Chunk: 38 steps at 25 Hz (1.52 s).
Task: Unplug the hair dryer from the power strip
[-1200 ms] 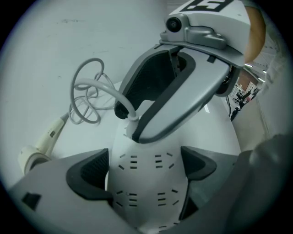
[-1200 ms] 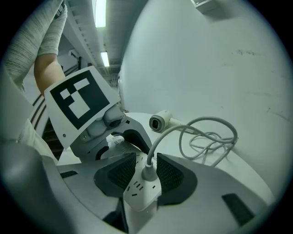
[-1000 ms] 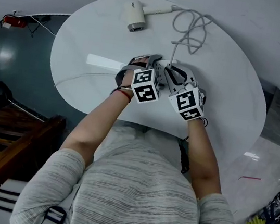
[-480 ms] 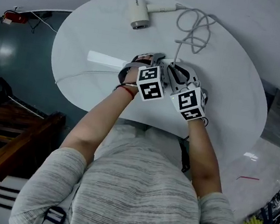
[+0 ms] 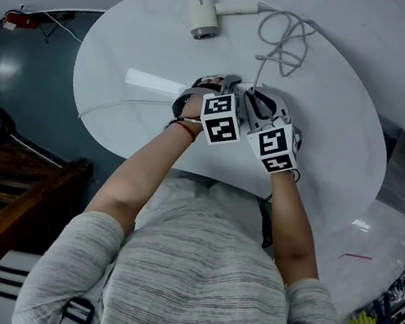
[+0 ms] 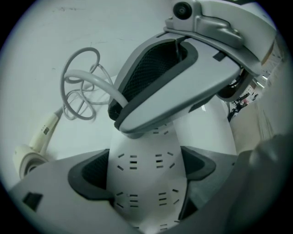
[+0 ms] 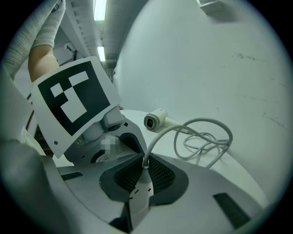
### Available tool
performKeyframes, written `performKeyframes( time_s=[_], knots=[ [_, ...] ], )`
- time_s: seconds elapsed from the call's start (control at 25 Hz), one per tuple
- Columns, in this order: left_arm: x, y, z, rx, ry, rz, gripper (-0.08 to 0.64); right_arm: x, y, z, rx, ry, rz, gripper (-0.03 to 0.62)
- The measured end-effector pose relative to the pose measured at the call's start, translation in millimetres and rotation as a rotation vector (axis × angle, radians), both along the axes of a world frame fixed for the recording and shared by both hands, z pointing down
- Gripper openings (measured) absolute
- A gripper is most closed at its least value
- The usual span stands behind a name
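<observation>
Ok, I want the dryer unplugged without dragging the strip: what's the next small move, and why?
Probably draw the right claw straight away from the strip. Its pads sit on both sides of the plug, which looks seated, and the left claw clamps the strip, so the strip should stay put.

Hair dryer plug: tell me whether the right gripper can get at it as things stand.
Yes, seemingly: the right gripper has its pads on either side of the plug with nothing between, and the left gripper clamps the power strip.
</observation>
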<state>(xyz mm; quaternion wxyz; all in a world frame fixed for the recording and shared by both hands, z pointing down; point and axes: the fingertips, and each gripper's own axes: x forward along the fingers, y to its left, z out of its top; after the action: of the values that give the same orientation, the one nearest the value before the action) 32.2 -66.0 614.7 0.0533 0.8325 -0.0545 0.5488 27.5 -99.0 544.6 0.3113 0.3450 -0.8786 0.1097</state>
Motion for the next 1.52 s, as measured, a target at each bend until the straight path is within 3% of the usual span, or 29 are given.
performKeyframes(
  time_s=[1.52],
  knots=[
    [1.3,-0.5,0.8,-0.01,0.001,0.001,0.48,3.0,1.7,-4.2,-0.019,0.04,0.065,0.049]
  ],
)
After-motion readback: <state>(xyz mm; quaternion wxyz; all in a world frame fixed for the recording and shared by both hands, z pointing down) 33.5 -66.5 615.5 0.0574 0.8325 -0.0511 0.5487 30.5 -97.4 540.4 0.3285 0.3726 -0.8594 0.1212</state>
